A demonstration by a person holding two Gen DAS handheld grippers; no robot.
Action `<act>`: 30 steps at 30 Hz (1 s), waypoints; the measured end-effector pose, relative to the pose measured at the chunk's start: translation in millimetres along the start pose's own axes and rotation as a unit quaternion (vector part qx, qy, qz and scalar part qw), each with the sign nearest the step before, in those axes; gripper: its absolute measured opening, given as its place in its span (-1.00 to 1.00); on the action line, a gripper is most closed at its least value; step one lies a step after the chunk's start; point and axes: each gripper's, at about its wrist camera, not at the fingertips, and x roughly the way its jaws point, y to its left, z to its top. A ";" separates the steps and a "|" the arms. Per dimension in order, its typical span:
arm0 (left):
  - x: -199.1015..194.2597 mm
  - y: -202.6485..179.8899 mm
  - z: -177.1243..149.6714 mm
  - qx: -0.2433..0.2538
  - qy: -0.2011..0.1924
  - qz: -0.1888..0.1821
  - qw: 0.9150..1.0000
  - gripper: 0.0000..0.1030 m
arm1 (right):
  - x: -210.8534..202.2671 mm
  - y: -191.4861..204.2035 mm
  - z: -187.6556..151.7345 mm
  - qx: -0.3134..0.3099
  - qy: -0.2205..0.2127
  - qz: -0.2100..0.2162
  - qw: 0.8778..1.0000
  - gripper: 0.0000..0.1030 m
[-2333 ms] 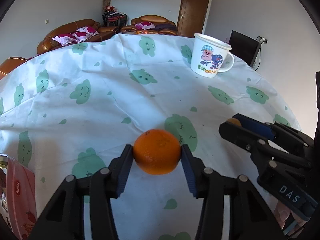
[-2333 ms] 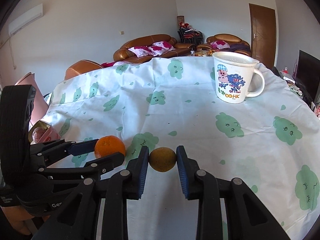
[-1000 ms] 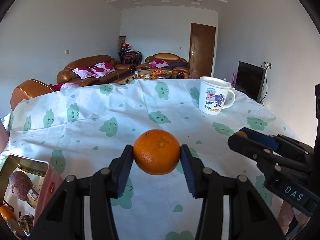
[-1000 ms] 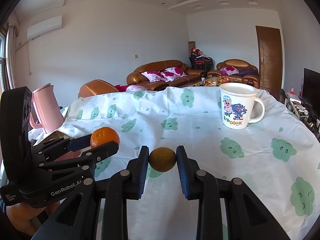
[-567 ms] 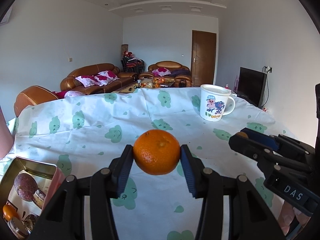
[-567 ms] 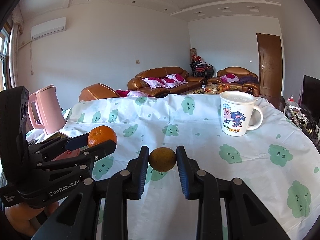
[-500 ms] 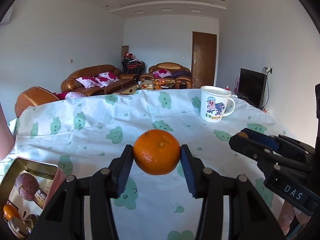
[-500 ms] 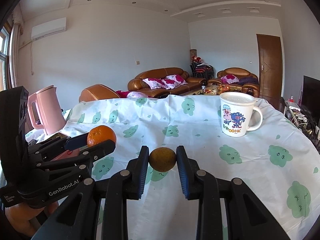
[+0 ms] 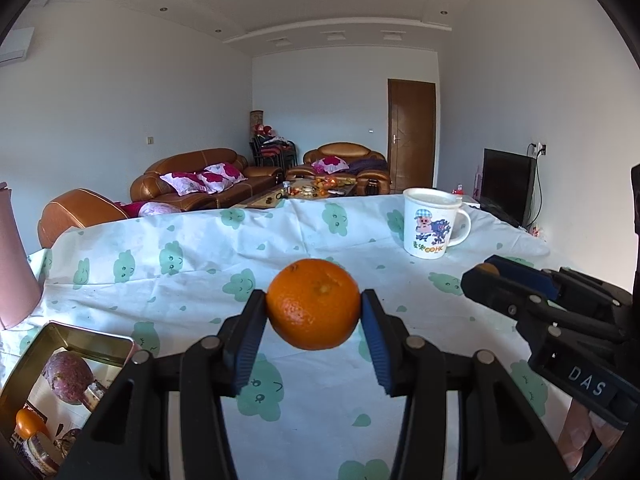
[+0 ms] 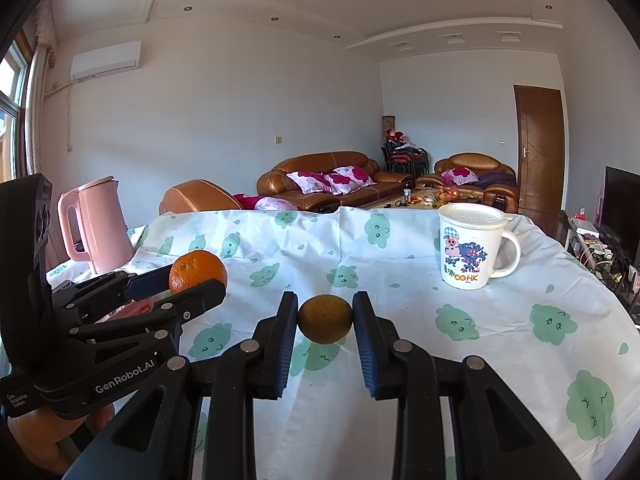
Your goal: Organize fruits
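Observation:
My left gripper (image 9: 314, 320) is shut on an orange (image 9: 313, 303) and holds it in the air above the table. In the right wrist view the left gripper (image 10: 192, 276) and its orange (image 10: 197, 266) show at the left. My right gripper (image 10: 325, 320) is shut on a small yellow-brown fruit (image 10: 325, 318), also above the table. In the left wrist view the right gripper (image 9: 486, 274) reaches in from the right. An open metal tin (image 9: 60, 380) at the lower left holds a purple fruit (image 9: 64, 372) and an orange piece (image 9: 27, 422).
The table wears a white cloth with green clouds (image 10: 400, 264). A cartoon mug (image 10: 472, 250) stands at the far right. A pink kettle (image 10: 96, 228) stands at the far left. Brown sofas and a door lie beyond the table.
Both grippers have risen and tilted up with their fruits still held, so more of the room, the tin and the kettle come into view.

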 end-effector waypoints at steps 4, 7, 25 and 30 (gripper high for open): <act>-6.8 -0.2 -0.5 0.001 -0.014 0.009 1.000 -0.04 | -1.3 0.2 -0.4 -0.002 -0.004 -0.001 1.000 -0.41; -11.3 -0.3 -0.6 0.003 -0.024 0.013 1.000 -0.04 | -2.4 1.0 -0.6 -0.004 -0.006 -0.002 1.000 -0.41; -20.3 11.1 -4.7 -0.009 -0.019 0.023 1.000 -0.04 | -8.3 7.7 0.2 -0.002 -0.014 -0.004 1.000 -0.41; -22.1 17.8 -6.5 -0.013 -0.010 0.016 1.000 -0.04 | -4.2 16.2 0.2 -0.012 -0.008 -0.010 1.000 -0.41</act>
